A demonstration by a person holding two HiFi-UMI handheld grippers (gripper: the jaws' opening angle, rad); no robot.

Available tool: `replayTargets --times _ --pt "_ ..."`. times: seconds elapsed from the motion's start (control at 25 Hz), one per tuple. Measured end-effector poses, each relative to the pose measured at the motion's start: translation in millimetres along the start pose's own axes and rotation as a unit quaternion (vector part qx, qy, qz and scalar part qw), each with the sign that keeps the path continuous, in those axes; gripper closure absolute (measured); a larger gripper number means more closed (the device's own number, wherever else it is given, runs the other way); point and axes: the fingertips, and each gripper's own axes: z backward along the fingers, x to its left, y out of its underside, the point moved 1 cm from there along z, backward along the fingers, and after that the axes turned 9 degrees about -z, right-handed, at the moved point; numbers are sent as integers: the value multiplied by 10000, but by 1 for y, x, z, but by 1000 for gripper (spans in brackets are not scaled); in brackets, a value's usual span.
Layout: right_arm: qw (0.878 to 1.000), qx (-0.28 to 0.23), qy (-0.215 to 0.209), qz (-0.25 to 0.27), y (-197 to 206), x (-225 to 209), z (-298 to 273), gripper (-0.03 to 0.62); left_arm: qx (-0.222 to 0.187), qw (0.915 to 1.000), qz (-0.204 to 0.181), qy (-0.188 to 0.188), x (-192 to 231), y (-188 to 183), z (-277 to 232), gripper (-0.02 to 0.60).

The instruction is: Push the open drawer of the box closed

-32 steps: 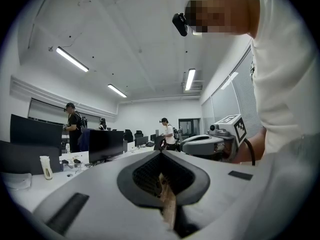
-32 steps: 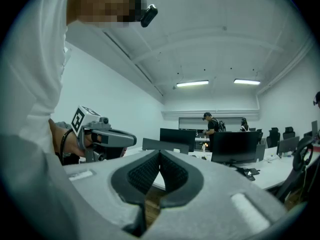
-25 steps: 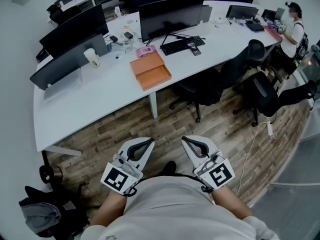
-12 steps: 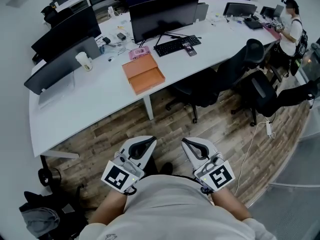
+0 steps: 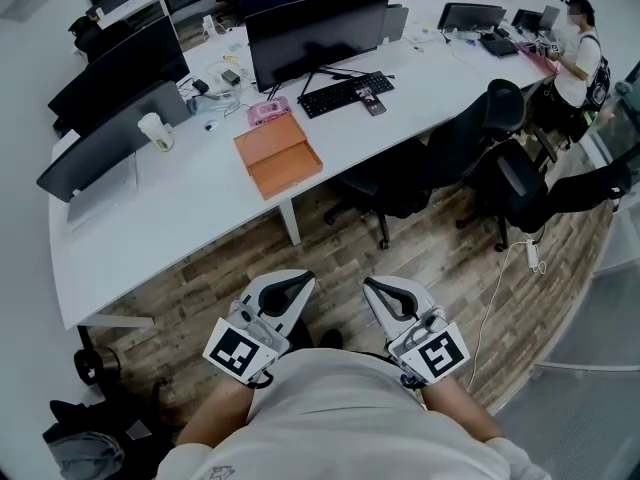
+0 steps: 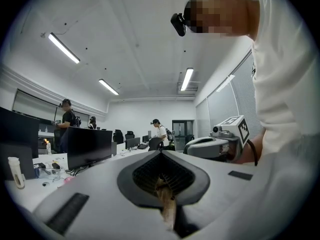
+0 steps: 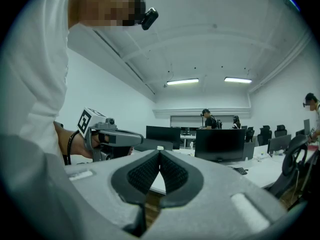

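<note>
While the left gripper [image 5: 296,282] and right gripper [image 5: 375,288] sit clenched and empty, the orange box [image 5: 270,140], drawer [image 5: 290,174] open, lies well apart at 12 o'clock on the white desk [image 5: 190,213].

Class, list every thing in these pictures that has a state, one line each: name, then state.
Left gripper, shut, empty.
Right gripper, shut, empty.
Box drawer, open, pulled out.
Monitor, screen dark.

Open-plan office, indicated by: long white desk [image 5: 200,183]; black monitors [image 5: 315,28] set in rows; keyboard [image 5: 337,94]; black swivel chairs [image 5: 400,173]; ceiling strip lights [image 6: 63,48].
</note>
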Motion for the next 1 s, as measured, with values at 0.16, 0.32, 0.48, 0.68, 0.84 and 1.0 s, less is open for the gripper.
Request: replayTargets --times 0.16,0.32,0.48,0.68,0.84,1.0 --pt "10000 52 64 19 -3 -11 -21 591 -7 10000 13 29 25 2 -6 581" --pt "9995 -45 234 215 -8 -33 -50 591 -27 10000 29 49 63 5 -8 581" --pt "9991 -34 310 276 -12 -46 -93 591 -73 9999 12 99 109 9 -8 581" --pt "9993 29 364 108 -29 -44 -158 591 -211 9996 -9 205 169 5 -2 581" --pt "9985 128 473 240 -35 -42 -204 591 -151 9990 -57 406 208 6 9 581" --pt "9987 168 448 201 -30 -29 -241 591 -112 9986 43 505 237 18 23 581"
